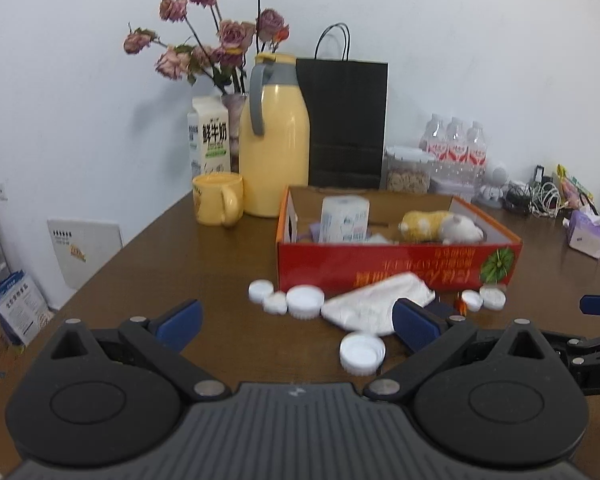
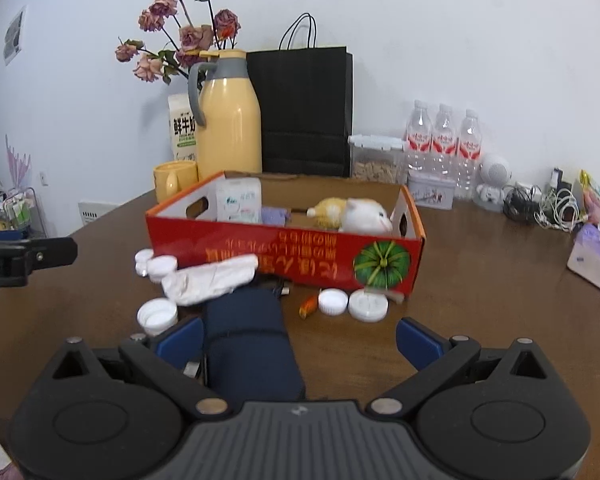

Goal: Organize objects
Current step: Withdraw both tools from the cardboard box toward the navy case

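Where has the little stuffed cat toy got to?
The stuffed cat lies on its side inside the red cardboard box, toward the box's right end in both views, with a wrapped tissue pack standing at the left end.

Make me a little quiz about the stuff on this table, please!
1. True or false: the plush toy lies inside the red box.
2. Which thing lies between the fingers of the right gripper? A) the yellow mug B) the dark blue pouch C) the milk carton
3. Fill in: the crumpled white bag lies on the table in ____ of the red box, on the gripper side.

Key: 1 true. 2 B, and the gripper is open, not clamped on it. 3 front.
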`<control>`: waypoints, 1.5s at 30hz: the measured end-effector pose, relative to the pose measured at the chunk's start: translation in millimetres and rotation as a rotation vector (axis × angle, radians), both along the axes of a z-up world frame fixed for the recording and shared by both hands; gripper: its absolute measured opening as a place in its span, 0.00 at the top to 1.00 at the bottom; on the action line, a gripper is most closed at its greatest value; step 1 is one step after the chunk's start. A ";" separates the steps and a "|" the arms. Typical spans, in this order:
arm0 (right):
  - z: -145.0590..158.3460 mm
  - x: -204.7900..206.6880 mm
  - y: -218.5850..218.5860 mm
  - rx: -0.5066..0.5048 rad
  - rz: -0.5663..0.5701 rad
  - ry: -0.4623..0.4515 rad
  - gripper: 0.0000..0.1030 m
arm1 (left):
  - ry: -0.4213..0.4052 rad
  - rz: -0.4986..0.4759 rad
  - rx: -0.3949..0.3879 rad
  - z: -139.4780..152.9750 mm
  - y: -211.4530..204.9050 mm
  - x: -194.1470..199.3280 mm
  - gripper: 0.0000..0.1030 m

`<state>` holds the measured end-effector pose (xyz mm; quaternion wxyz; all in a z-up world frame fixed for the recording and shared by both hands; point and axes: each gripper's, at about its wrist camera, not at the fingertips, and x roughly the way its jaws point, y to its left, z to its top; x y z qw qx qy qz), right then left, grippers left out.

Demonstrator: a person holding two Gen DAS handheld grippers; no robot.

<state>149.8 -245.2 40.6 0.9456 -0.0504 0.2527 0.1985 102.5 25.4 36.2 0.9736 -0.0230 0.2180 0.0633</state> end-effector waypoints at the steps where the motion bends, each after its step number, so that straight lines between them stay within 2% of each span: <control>1: -1.3 -2.9 -0.3 -0.002 0.002 0.004 0.00 | 0.006 -0.002 -0.002 -1.3 -0.1 -3.1 0.00; 14: -1.6 -33.6 7.0 -0.017 0.032 -0.002 0.00 | 0.012 -0.021 -0.019 -4.5 -4.7 -25.2 0.00; 26: -6.0 -39.2 10.2 -0.009 0.025 -0.003 0.00 | 0.032 -0.009 -0.027 -10.2 -9.8 -26.1 0.00; 33: -2.0 -37.4 14.7 -0.017 0.035 -0.016 0.00 | 0.060 0.001 -0.020 -8.7 -15.0 -14.0 0.00; 45: 0.8 -41.9 15.5 -0.004 0.046 -0.018 0.00 | 0.051 0.011 -0.013 -6.1 -10.5 -22.9 0.00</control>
